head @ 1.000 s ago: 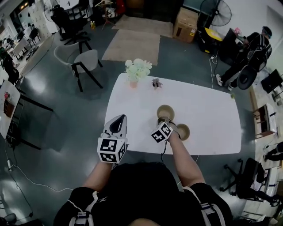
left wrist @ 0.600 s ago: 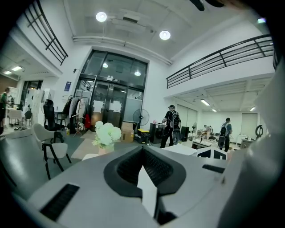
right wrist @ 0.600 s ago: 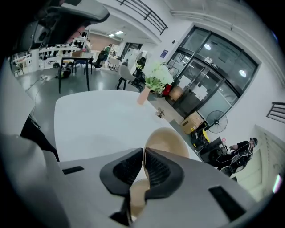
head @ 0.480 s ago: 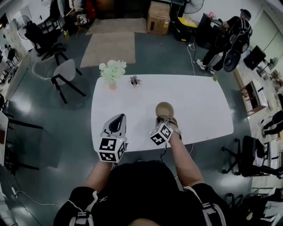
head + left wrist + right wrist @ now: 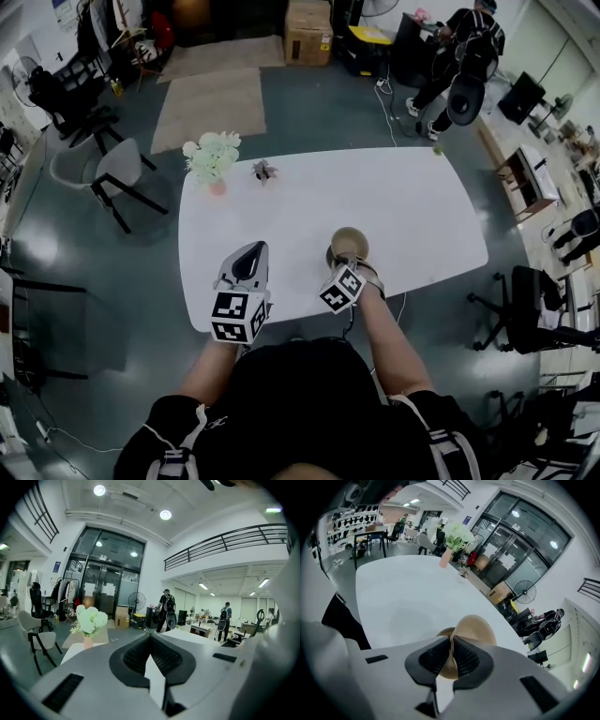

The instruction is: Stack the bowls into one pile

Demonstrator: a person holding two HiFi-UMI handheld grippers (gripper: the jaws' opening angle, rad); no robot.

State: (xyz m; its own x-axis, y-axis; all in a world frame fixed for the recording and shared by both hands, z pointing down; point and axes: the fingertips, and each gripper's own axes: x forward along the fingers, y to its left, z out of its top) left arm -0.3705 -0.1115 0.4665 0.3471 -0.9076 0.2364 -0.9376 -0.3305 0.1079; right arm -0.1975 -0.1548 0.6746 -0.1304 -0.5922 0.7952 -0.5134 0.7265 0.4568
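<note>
The right gripper (image 5: 451, 645) pinches the rim of a tan bowl (image 5: 448, 666), its pads pressed on either side of the thin wall. The left gripper (image 5: 150, 640) is pressed together on nothing and hangs over the near left edge of the table (image 5: 412, 202).

The table is white with rounded corners. At its far left corner stand pale flowers in a pink vase (image 5: 212, 157) with a small dark plant (image 5: 263, 171) beside them. The floor around it is dark, glossy grey, with a rug (image 5: 208, 103), a cardboard box (image 5: 308, 31), a grey chair (image 5: 105, 173) and a person (image 5: 464, 42) standing beyond the far right corner.

A second ago the pinched bowl lay apart from the second bowl (image 5: 349, 242), to its right near the table's front edge. It is now drawn right up against it, near the middle of the front edge. Whether one sits inside the other cannot be told.

Both bowls are plain, round, matt tan.
</note>
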